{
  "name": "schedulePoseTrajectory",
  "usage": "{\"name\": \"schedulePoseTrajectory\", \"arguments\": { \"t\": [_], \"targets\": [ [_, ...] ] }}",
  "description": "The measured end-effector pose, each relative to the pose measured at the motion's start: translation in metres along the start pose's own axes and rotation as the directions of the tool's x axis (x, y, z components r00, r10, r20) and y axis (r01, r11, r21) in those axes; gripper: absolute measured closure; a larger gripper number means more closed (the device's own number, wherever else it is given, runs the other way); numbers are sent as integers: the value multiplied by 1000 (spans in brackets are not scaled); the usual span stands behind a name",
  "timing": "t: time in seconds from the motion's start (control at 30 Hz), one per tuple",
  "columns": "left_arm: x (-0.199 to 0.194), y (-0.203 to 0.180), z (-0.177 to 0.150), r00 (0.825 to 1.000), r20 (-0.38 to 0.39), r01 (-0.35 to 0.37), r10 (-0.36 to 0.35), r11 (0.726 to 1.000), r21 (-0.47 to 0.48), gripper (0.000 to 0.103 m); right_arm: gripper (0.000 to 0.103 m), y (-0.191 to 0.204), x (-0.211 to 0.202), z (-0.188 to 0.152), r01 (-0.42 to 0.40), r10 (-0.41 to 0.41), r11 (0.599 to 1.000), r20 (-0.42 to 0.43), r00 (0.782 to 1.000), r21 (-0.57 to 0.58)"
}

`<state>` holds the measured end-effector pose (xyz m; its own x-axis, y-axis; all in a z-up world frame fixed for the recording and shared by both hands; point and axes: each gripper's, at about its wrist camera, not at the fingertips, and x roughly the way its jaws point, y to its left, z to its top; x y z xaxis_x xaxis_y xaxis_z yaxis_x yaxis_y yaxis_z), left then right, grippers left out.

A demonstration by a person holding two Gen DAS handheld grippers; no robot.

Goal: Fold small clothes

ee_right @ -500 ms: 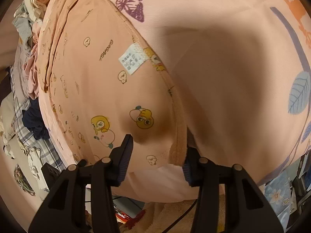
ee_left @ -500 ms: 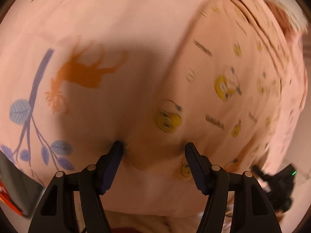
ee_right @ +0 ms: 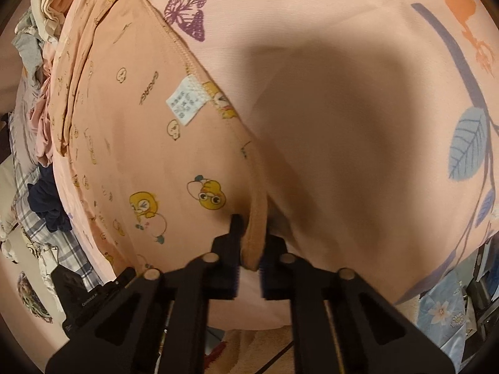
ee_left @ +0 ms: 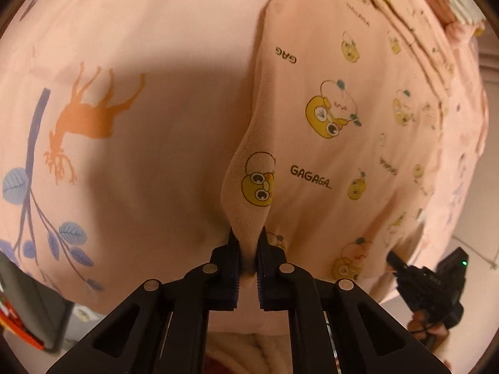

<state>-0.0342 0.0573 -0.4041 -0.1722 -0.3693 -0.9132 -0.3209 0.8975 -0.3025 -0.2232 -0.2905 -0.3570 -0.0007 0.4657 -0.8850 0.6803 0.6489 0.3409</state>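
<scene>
A small peach garment [ee_left: 327, 155] printed with yellow cartoon ducks and "GAGAGA" lies on a pink sheet [ee_left: 140, 31]. My left gripper [ee_left: 248, 237] is shut on a pinched-up fold at the garment's near left corner. In the right wrist view the same garment [ee_right: 140, 155] shows a white care label [ee_right: 186, 103] by its stitched edge. My right gripper [ee_right: 252, 227] has its jaws closing, with the thick hem band at the garment's near right corner between them, and the pads press on it. At the right edge of the left wrist view, a hand holds the right gripper's body [ee_left: 436, 280].
The sheet carries an orange deer [ee_left: 90, 115], blue leaves and a purple butterfly [ee_right: 188, 15]. A heap of other clothes [ee_right: 40, 31], a navy garment [ee_right: 46, 205] and plaid cloth [ee_right: 50, 233] lie left of the garment. Floral fabric [ee_right: 443, 308] lies at the lower right.
Both grippers went from open, straddling the garment's near corners, to shut on the cloth. The left gripper's fabric is now bunched up into a raised fold.
</scene>
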Motion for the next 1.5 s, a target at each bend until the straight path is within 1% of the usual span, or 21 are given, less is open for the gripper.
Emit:
{"name": "schedulePoseTrajectory", "arguments": {
  "t": [0.07, 0.17, 0.23, 0.3, 0.4, 0.53, 0.7, 0.8, 0.87, 0.93, 0.97, 1.03, 1.07, 1.13, 1.2, 1.23, 1.27, 1.33, 1.37, 1.43, 1.5],
  "targets": [
    [-1, -4, 3, 1000, -11, 16, -16, 1000, -3, 97, 97, 0, -1, 0, -3, 3, 1000, 10, 1000, 5],
    [-11, -11, 4, 999, 4, 46, -46, 999, 12, 97, 98, 2, -4, 0, -6, 6, 1000, 22, 1000, 10],
    [-24, -9, 4, 996, 33, 78, -78, 997, 9, 97, 98, 2, -10, 1, -26, 25, 999, 30, 999, 21],
    [-33, -7, 9, 993, 51, 106, -105, 994, -8, 97, 98, 2, -19, 2, -70, 68, 997, 55, 996, 32],
    [-50, -2, 18, 984, 84, 157, -154, 987, -27, 97, 98, 7, -35, 4, -103, 100, 994, 94, 991, 30],
    [-71, -17, 28, 973, 127, 193, -193, 981, 16, 97, 98, 23, -54, 6, -141, 140, 990, 138, 980, -4],
    [-96, -20, 38, 952, 155, 263, -264, 965, 26, 97, 98, 46, -79, 3, -189, 193, 981, 194, 962, -37],
    [-111, -25, 45, 949, 195, 247, -248, 969, 33, 97, 98, 63, -94, 4, -211, 221, 975, 227, 948, -69],
    [-119, -26, 49, 936, 228, 277, -268, 961, -8, 97, 98, 71, -101, 10, -252, 266, 964, 227, 937, -89],
    [-126, -27, 55, 923, 254, 313, -289, 947, -63, 97, 98, 78, -107, 19, -253, 273, 961, 226, 935, -114],
    [-130, -28, 58, 922, 264, 311, -282, 947, -76, 97, 98, 83, -113, 26, -260, 284, 957, 228, 931, -130],
    [-139, -36, 62, 919, 296, 297, -261, 951, -83, 97, 98, 91, -120, 38, -307, 333, 940, 218, 917, -146],
    [-145, -42, 63, 912, 322, 296, -254, 951, -86, 97, 98, 95, -123, 45, -326, 354, 932, 209, 912, -156],
    [-153, -49, 66, 893, 359, 326, -271, 940, -101, 97, 98, 106, -130, 59, -314, 349, 931, 197, 916, -187],
    [-156, -53, 73, 885, 367, 347, -286, 931, -110, 97, 98, 119, -136, 68, -294, 338, 928, 186, 923, -227],
    [-158, -58, 79, 886, 365, 343, -285, 934, -103, 97, 98, 125, -139, 71, -279, 328, 927, 184, 927, -249],
    [-160, -64, 86, 891, 360, 323, -276, 943, -76, 97, 98, 133, -142, 74, -258, 314, 927, 187, 931, -272],
    [-165, -77, 100, 908, 348, 260, -234, 965, -28, 97, 98, 141, -147, 81, -232, 300, 926, 205, 932, -298],
    [-167, -79, 104, 911, 345, 246, -227, 969, -12, 97, 98, 145, -149, 84, -220, 292, 928, 218, 931, -301],
    [-173, -84, 112, 909, 354, 235, -221, 972, 6, 97, 98, 150, -150, 91, -204, 278, 934, 233, 932, -295],
    [-180, -92, 120, 906, 372, 208, -204, 978, 29, 97, 98, 158, -152, 98, -155, 239, 939, 258, 936, -306]
  ]
}}
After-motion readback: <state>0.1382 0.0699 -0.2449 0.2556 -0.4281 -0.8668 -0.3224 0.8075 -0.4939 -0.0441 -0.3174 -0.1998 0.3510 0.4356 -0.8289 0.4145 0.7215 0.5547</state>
